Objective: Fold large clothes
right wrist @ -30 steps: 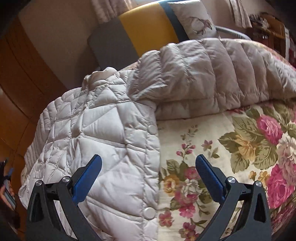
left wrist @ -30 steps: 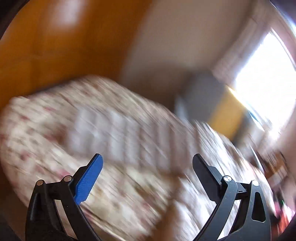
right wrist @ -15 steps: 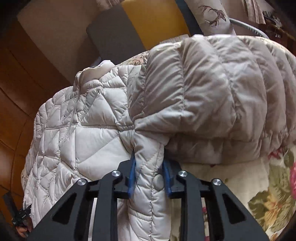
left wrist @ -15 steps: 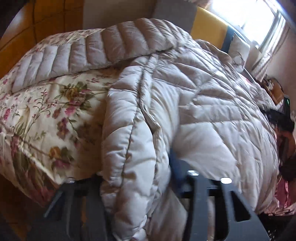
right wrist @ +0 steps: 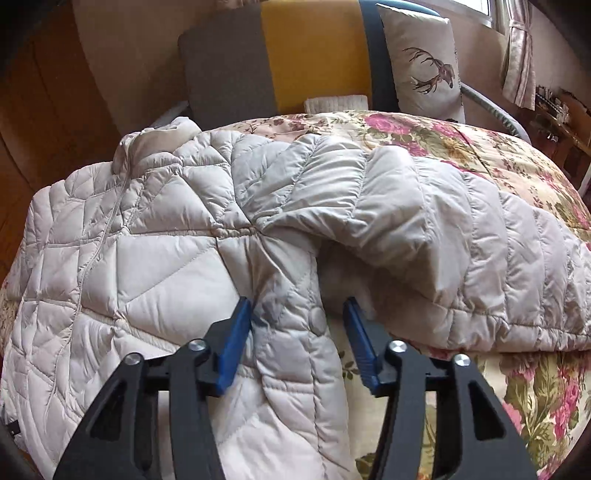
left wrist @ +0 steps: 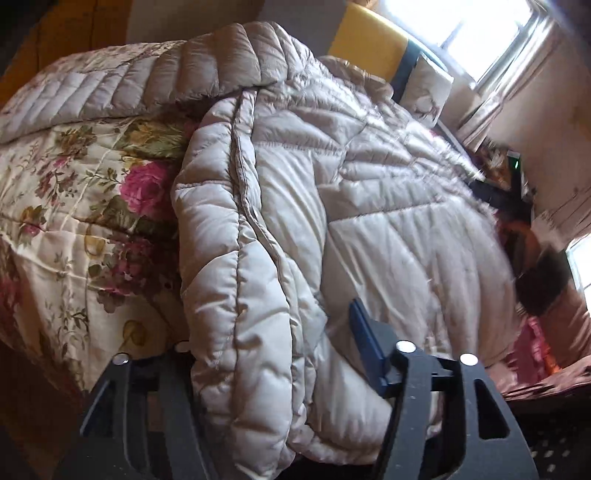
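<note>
A large beige quilted puffer jacket (right wrist: 155,266) lies spread on a floral bedspread (right wrist: 491,158); it also fills the left wrist view (left wrist: 388,206). Its sleeve (right wrist: 480,236) stretches to the right; the other sleeve (left wrist: 110,92) lies at the upper left in the left wrist view. My right gripper (right wrist: 297,314) straddles the front edge of the jacket near a snap button, with its jaws partly apart and a gap beside the fabric. My left gripper (left wrist: 273,332) has a thick fold of the jacket's edge between its jaws; its left finger is hidden behind the fabric.
A grey and yellow headboard cushion (right wrist: 280,59) and a deer-print pillow (right wrist: 424,62) stand at the head of the bed. A bright window (left wrist: 480,33) is at the upper right. Wooden panelling (right wrist: 37,92) lies to the left. Clutter sits at the right (left wrist: 517,177).
Both grippers came from open and apart to the jacket's edges. The right gripper was pinched on the front edge half a second ago and has since opened. The jacket's side has flattened.
</note>
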`<state>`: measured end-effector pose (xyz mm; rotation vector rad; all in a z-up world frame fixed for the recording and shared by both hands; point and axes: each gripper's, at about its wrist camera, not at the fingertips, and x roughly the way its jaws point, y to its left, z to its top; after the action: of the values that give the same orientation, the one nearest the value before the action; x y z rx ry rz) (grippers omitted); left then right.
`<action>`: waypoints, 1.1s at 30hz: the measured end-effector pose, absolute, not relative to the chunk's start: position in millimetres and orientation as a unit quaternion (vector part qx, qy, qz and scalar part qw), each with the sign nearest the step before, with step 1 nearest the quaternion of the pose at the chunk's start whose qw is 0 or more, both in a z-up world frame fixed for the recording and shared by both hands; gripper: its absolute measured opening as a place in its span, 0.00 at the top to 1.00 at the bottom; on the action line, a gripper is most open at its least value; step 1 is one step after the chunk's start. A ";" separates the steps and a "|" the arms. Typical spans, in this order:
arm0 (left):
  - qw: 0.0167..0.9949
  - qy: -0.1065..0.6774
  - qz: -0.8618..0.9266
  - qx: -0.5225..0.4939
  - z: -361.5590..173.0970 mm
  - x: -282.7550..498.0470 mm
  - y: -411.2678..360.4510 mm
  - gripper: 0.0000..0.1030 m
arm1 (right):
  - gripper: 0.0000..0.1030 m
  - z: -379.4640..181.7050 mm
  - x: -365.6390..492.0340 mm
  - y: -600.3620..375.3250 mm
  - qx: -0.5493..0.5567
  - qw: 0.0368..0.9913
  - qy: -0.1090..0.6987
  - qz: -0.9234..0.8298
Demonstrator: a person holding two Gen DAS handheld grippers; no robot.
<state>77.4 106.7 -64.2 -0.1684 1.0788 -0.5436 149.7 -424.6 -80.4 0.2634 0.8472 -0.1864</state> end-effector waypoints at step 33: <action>0.795 0.303 0.063 -0.521 -111.1 283.7 318.9 0.89 | 0.02 -110.9 167.9 -368.8 0.051 0.903 0.408 -0.121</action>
<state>283.7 318.9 -111.1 -1.1203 0.6512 0.1358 167.9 -368.8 -110.9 0.1053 0.8436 -0.2506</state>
